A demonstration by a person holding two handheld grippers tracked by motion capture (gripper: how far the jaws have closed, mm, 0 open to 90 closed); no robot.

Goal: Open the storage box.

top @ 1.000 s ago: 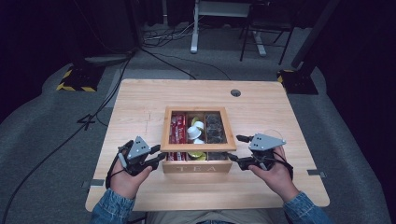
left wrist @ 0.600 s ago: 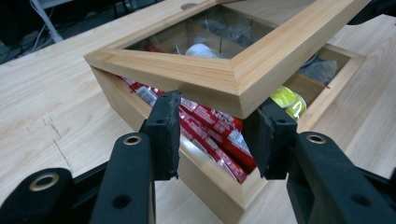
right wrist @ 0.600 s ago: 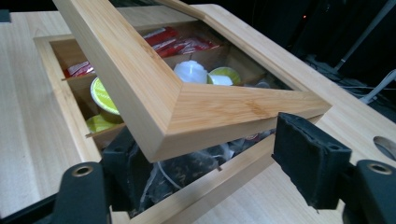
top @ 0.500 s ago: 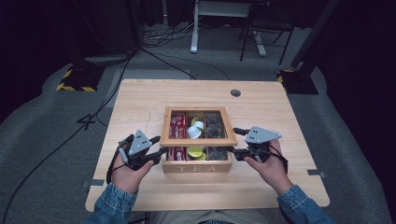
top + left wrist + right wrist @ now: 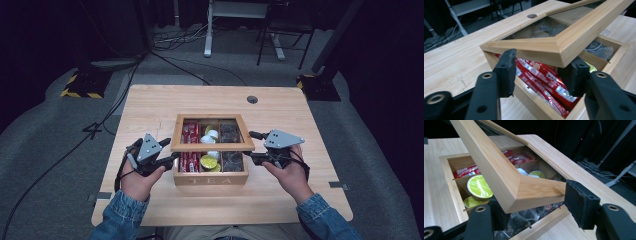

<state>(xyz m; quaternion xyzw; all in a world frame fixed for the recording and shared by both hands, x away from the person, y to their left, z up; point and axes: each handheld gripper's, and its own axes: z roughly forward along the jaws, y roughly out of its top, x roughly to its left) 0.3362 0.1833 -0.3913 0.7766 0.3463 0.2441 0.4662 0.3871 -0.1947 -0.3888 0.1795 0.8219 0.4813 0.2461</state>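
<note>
One pale wooden tea box (image 5: 210, 172) sits mid-table, its glass-paned lid (image 5: 212, 133) raised at the near edge. The left gripper (image 5: 170, 159) straddles the lid's left corner, jaws just widening, pads apart from the wood. The right gripper (image 5: 252, 157) has been narrowing around the right corner, one pad touching. The gripper views reveal glossy red packets (image 5: 544, 81) and round green-topped capsules (image 5: 479, 187).

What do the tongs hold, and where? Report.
The lid's front corners sit between left tongs, just opening, and right tongs, just closing; firm hold cannot be told.
</note>
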